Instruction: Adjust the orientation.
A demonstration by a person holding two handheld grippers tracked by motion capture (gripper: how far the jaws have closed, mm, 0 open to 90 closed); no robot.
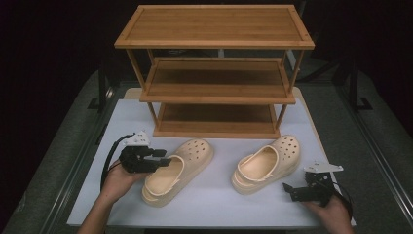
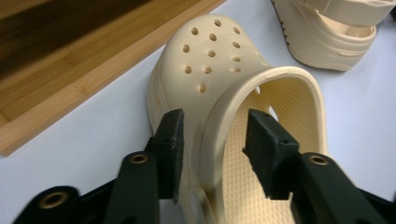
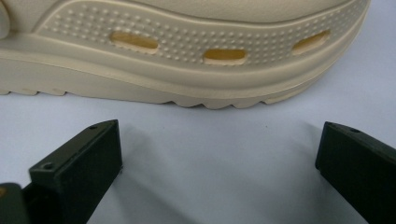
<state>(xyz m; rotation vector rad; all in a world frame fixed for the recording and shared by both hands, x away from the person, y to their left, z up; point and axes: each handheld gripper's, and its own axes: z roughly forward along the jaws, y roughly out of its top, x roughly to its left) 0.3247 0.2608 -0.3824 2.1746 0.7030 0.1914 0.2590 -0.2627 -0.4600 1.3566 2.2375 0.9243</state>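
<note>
White tabletop, three-tier bamboo rack behind. Cream perforated foam clog: side wall stood between left gripper jaws, half-open, pads apart from it. Matching second clog lay just beyond right gripper, jaws wide, empty.

The two cream foam-like clogs, left clog and right clog, look matt, with pebbled sidewalls (seen in the right gripper view). The three-tier wooden rack shows a smooth, satin grain. The white desk is smooth and matt.
</note>
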